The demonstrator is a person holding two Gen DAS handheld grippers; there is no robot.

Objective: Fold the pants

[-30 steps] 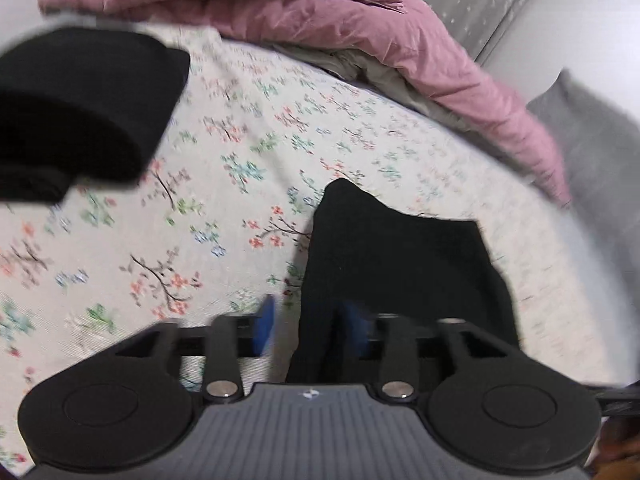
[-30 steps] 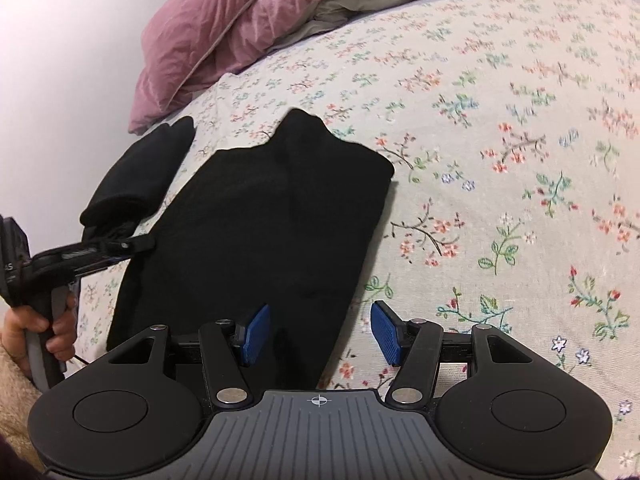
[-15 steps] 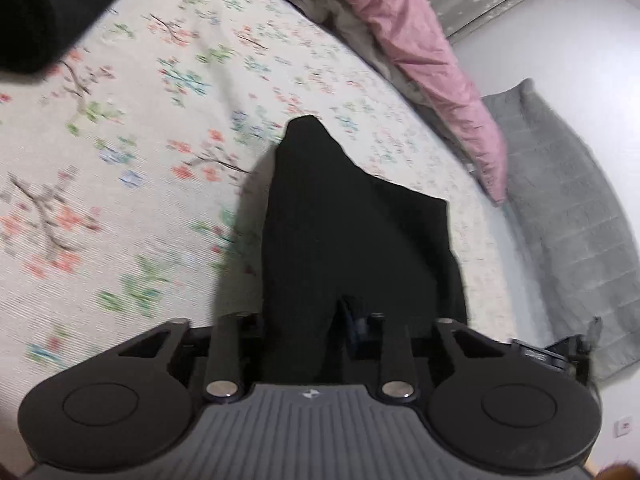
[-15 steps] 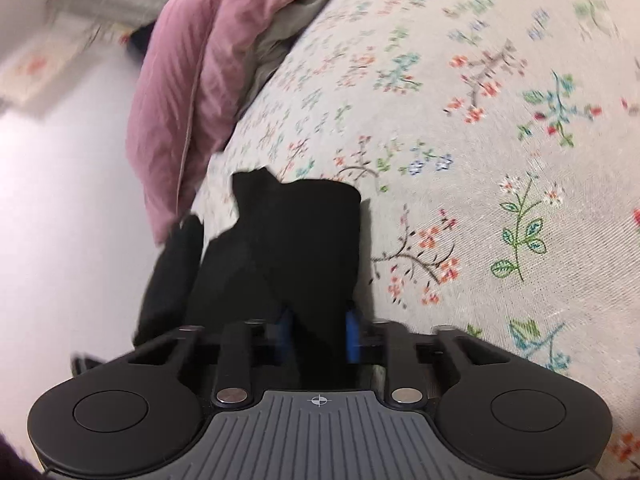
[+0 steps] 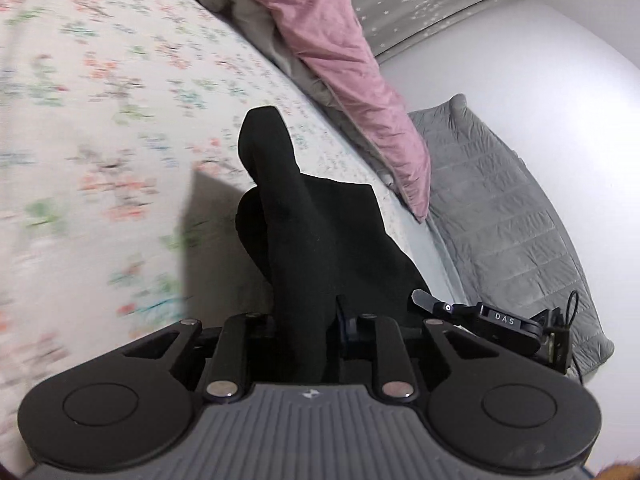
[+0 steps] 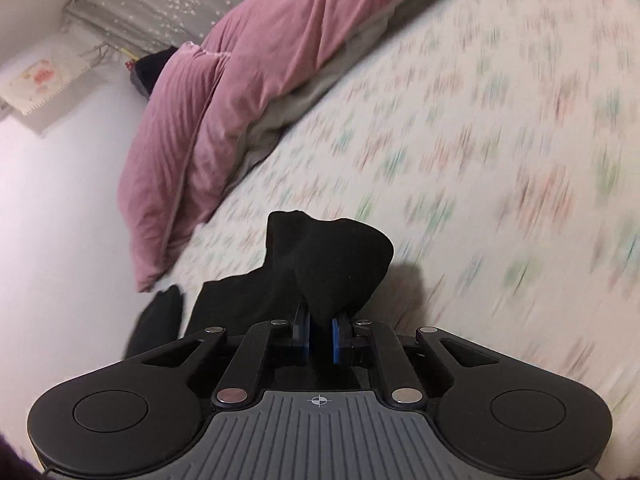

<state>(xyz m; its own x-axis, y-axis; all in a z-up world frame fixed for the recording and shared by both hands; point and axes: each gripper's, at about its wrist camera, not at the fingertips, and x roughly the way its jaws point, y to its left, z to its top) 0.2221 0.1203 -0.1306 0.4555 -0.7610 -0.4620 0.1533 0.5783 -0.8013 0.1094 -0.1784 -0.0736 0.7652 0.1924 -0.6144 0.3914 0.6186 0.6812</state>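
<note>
Two tongs — left tongs (image 5: pixel 308 332), right tongs (image 6: pixel 320 340) — clamp one pants (image 6: pixel 332 264).

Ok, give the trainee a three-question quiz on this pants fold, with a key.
1. True or false: the right gripper is shut on the pants.
2. What is the left gripper holding?
3. The pink duvet lies: A) on the pants, B) apart from them at the bed's edge, C) on the floor.

Key: 1 true; 2 the pants; 3 B.
</note>
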